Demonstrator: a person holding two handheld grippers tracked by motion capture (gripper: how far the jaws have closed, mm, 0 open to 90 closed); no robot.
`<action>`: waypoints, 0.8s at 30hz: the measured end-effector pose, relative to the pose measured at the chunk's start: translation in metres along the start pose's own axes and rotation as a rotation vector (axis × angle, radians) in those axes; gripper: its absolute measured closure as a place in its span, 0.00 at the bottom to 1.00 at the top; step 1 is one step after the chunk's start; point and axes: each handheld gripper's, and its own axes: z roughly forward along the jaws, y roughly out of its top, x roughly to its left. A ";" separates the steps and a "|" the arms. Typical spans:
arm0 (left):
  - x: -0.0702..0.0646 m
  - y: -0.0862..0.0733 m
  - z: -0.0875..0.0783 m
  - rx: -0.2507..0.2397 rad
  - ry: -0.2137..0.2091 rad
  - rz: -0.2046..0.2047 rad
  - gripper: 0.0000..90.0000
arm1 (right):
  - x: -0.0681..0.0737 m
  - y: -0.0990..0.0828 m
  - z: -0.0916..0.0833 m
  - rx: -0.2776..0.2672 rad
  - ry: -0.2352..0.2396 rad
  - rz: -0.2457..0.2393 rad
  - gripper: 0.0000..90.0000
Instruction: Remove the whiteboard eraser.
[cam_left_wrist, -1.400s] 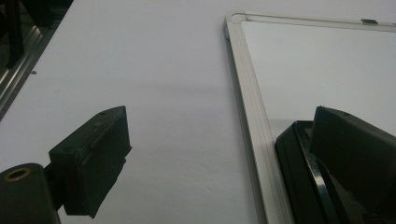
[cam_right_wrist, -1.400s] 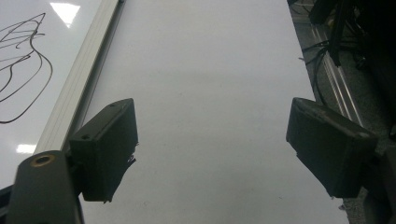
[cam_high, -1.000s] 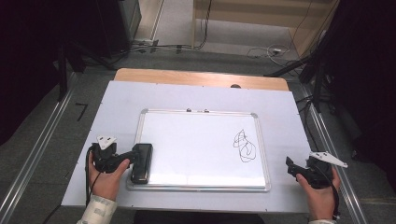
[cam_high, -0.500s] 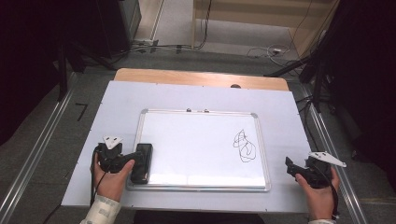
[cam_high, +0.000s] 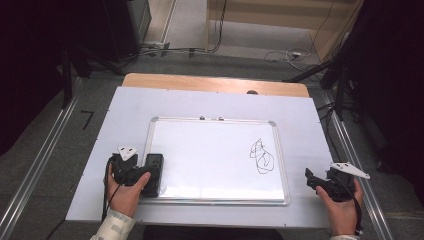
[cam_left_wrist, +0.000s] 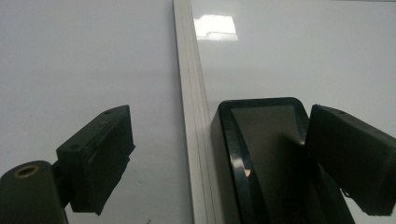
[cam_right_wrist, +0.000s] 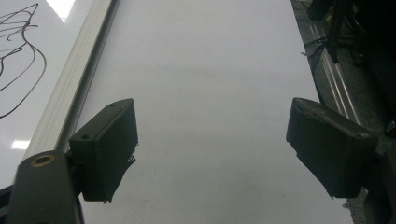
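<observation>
The whiteboard (cam_high: 215, 150) lies flat in the middle of the white table (cam_high: 100, 125), and everything here is placed from it. A black eraser (cam_high: 152, 174) sits at the board's near left corner, lying lengthwise along the left frame rail, partly on the white surface. In the left gripper view the eraser (cam_left_wrist: 261, 154) shows just to the board side of the rail (cam_left_wrist: 191, 116), its glossy top facing up.

The left gripper (cam_high: 137, 172) is held at that same corner, on the table just outside the frame, with the person's left hand (cam_high: 125, 192) behind it. Its jaws straddle the rail: one pad (cam_left_wrist: 100, 156) hangs over the bare table outside the board, the other pad (cam_left_wrist: 350, 158) sits right against the eraser's far side. The jaws have just been closing a little with the eraser between them, yet a clear gap remains between the outer pad and the eraser, so the tongs are open and nothing is clamped.

A black scribble (cam_high: 261, 156) marks the board's right part, well apart from the eraser.

The right gripper (cam_high: 320, 181) rests on the table just beyond the board's right edge, near its front corner, in the right hand (cam_high: 342, 207). Its jaws stand wide open over bare table, with the board's rail (cam_right_wrist: 70, 93) off to one side.
</observation>
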 end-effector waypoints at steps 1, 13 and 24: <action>-0.001 0.000 0.000 0.002 -0.005 0.003 0.10 | 0.000 0.000 0.000 0.000 0.000 0.000 0.17; -0.016 -0.003 0.003 0.026 0.007 0.022 0.21 | 0.000 0.000 0.000 0.002 -0.002 0.001 0.17; -0.024 -0.006 0.004 0.039 0.017 0.044 0.35 | 0.000 0.000 0.000 0.003 -0.005 -0.003 0.17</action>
